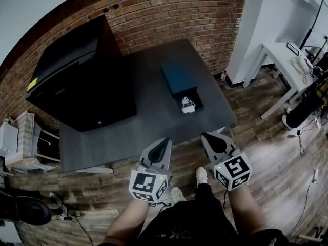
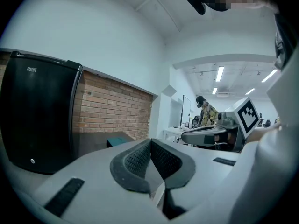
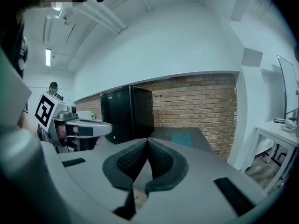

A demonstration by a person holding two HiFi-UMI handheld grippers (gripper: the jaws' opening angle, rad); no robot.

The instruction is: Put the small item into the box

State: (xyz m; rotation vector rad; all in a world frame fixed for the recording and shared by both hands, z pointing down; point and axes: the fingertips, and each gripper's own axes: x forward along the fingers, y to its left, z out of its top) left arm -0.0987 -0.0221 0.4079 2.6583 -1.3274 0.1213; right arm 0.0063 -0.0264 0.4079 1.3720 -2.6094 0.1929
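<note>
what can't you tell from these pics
- White item at the near end of the blue box: too small in the head view to identify.
- Same item: hidden behind the left gripper and the right gripper in their own views.
- Things on the white desk: tiny, cut off by the head view's edge.

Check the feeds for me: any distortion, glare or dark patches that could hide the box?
Head view: strong fisheye bowing the table edges, dark corners, but the box is sharp, only small. Left gripper view: ceiling lights glare, the box a distant teal sliver. Right gripper view: even light, the close right hand-held gripper slightly soft.
</note>
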